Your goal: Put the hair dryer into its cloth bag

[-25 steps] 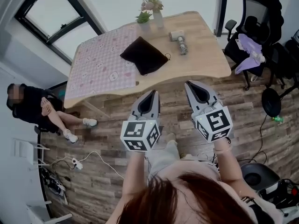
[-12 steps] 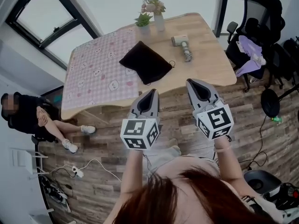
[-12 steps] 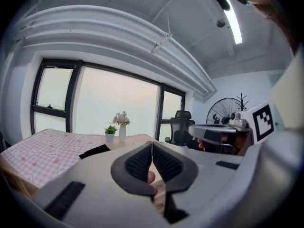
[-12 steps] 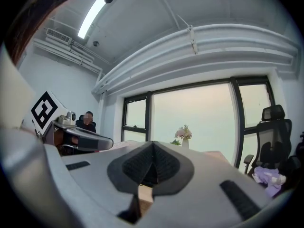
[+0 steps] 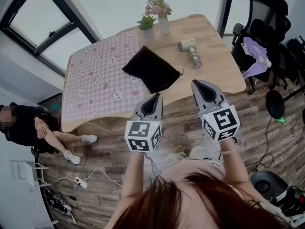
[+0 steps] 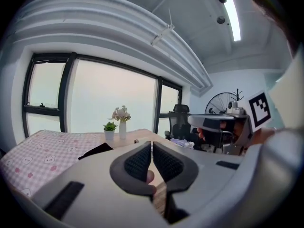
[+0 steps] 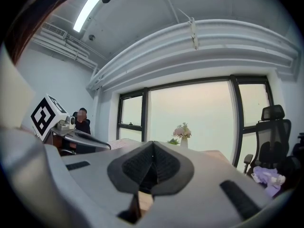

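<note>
Right, your left gripper (image 5: pixel 153 99) has its jaws drawn together to a hairline slit, nothing pinched between the ribbed pads (image 6: pixel 138 161), and your right gripper (image 5: pixel 196 85) matches it, pads closed flat on each other and empty. You're holding the two side by side with a gap between them, both aimed at the table (image 5: pixel 217 68), each marker cube facing up toward your head. Both sit on your side of the table's near edge, over the plank floor (image 5: pixel 267 137), touching nothing. Just past the left gripper's tips, the black cloth bag (image 5: pixel 151 70) lies flat and slack near the middle of the table, close to the near edge, half on the pink patterned cover (image 5: pixel 95 80) and half on bare wood, its drawstring loop poking out at the right-hand corner. The hair dryer (image 5: pixel 189 49) lies on its side on the bare wood, well apart from the bag, toward the table's far right corner, pale head toward the far edge and handle running back toward you. Along the far edge stand a vase of flowers (image 5: pixel 162 14) and, just beside it, a small potted plant (image 5: pixel 147 23). Off the table's left edge a person (image 5: pixel 28 125) sits low, and past its right edge stands a dark office chair (image 5: pixel 267 37) with clothing draped on it.
</note>
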A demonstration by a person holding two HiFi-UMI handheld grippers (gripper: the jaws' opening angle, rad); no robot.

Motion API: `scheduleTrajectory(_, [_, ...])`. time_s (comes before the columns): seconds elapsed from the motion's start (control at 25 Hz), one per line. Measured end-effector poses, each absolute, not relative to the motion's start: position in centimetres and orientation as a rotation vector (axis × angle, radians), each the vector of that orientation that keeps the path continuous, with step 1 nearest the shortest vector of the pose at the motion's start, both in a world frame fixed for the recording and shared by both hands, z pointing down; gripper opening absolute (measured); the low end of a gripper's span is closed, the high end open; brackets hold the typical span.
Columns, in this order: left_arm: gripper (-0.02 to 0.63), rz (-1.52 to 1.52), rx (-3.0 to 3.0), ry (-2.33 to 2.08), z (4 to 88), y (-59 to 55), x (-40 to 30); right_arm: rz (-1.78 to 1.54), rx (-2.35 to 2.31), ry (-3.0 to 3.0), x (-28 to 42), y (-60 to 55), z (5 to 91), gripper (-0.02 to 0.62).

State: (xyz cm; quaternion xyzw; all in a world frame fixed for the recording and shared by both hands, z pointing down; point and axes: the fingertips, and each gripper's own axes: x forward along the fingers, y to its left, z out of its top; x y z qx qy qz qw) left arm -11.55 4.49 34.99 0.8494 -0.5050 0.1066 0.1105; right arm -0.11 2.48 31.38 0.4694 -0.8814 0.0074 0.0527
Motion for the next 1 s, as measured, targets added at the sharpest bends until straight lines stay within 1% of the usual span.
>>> scheduleTrajectory(0.56, [0.024, 0.472, 2.452, -1.438, 40.3, -2.7, -12.1, 0.089, 1.397, -2.657, 0.5, -4.1, 34.3, 0.000])
scheduleTrajectory(0.72, [0.085, 0.536, 2.421, -1.428, 42.3, -4.8, -12.0, 0.118, 1.368, -2.658, 0.7, -6.7, 35.3, 0.000])
scheduleTrajectory(1.0, [0.124, 0.759, 2.423, -1.383, 46.2, -8.2, -12.1, 0.145, 1.321, -2.652, 1.0, -10.9, 36.9, 0.000])
